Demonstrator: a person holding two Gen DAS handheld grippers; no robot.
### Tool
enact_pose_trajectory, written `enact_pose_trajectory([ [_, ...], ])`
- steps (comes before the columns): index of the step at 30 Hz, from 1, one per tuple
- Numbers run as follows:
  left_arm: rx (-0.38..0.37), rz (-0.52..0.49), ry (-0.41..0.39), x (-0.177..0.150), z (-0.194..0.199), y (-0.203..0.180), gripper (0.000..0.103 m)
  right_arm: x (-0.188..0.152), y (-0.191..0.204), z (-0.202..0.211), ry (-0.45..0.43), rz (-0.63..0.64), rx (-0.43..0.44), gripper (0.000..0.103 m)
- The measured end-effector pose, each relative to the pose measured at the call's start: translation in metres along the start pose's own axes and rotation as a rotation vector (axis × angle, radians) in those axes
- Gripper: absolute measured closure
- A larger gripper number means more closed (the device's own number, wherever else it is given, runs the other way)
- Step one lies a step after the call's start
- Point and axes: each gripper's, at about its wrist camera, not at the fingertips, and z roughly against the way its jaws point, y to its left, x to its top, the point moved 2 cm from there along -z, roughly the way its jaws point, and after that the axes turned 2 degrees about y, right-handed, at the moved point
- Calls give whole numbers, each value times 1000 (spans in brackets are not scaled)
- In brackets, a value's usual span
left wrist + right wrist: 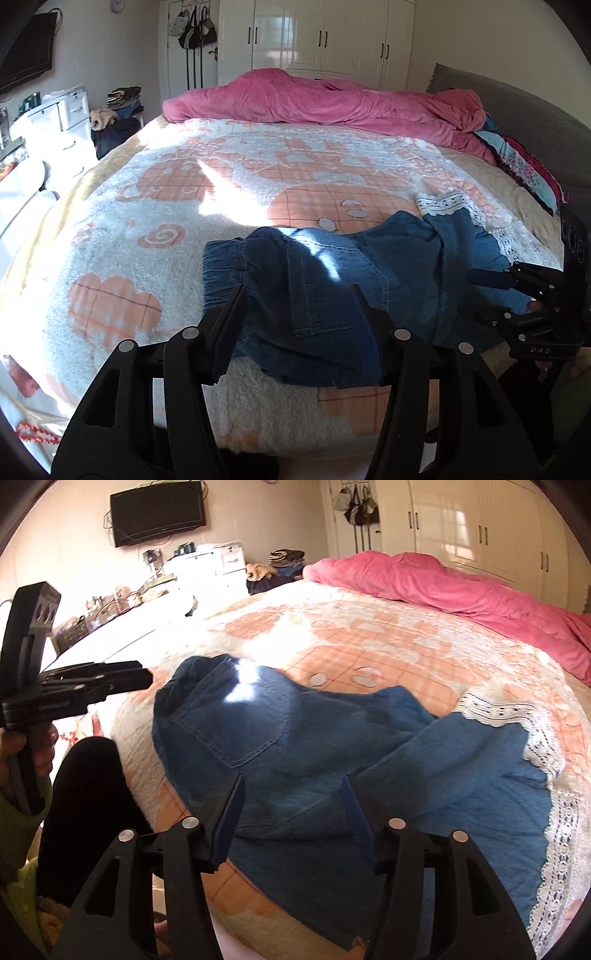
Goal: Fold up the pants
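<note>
- Pants (pixel 332 280): blue denim, lying rumpled on the bed (pixel 155 206) near its front edge; they fill the lower centre of both views. Waistband toward frame left, lace-trimmed hems (pixel 532 738) toward frame right. A sun patch falls across the upper part.
- My left gripper (pixel 297 291): jaws stand partly open. Denim lies between and below the fingers; no pad visibly presses on it.
- My right gripper (pixel 293 781): jaws likewise partly open, hanging over the denim with nothing clamped.
- In the right view, my left gripper appears at frame left, clear of the pants.
- Pink quilt (pixel 332 96): bunched along the far side of the bed, well apart from the pants.
</note>
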Motion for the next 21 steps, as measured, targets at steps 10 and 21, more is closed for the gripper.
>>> enact_pose_trajectory([
  [10,-159,-55,92,-3,-33,-60,55,-4,-54,20,-42,-120,-151,42],
  [21,-314,-101,178,-5,-73,-110,55,-10,-97,31,-52,-234,-244,35],
])
